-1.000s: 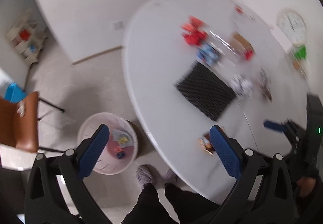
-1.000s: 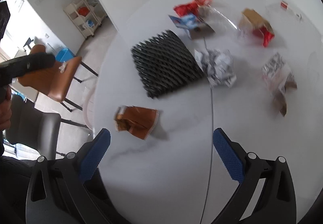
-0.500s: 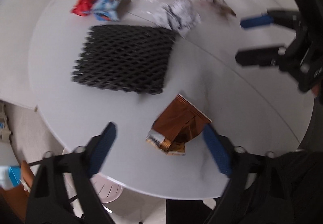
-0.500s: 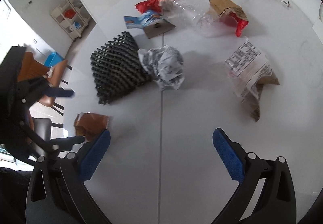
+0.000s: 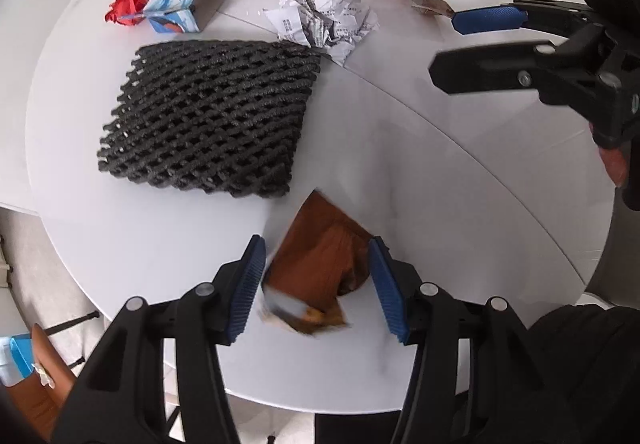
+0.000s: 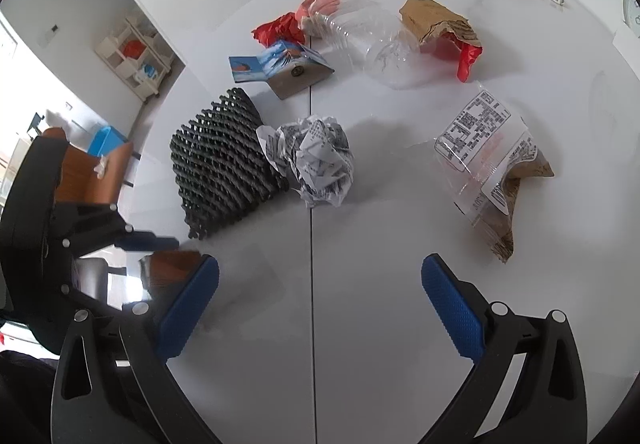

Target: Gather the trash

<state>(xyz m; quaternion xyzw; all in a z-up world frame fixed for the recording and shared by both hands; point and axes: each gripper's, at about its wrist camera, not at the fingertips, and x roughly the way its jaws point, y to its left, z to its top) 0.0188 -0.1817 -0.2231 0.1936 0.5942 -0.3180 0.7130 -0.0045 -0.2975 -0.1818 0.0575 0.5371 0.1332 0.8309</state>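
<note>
A brown foil wrapper (image 5: 324,268) lies near the front edge of the white round table (image 5: 120,244). My left gripper (image 5: 316,284) points down over it. Its jaws are closing, and the blue pads touch the wrapper's two sides. The right wrist view shows the same wrapper (image 6: 172,264) at the far left. My right gripper (image 6: 320,304) stands open over bare table, nothing between its fingers; it also shows as the right gripper (image 5: 444,44) in the left wrist view. More trash: a black foam net (image 5: 208,120), crumpled paper (image 5: 328,16) and a clear labelled bag (image 6: 488,152).
At the table's far side lie a clear plastic bottle (image 6: 360,40), a red wrapper (image 5: 132,0), a blue carton (image 5: 176,8) and torn brown paper (image 6: 436,24). A brown chair (image 5: 36,384) stands beside the table. A person's dark clothing (image 5: 580,384) fills the lower right.
My left gripper swung from over the floor bin to the table, came down over the brown wrapper and narrowed its jaws around it. The right gripper shifted right across the table, still open.
</note>
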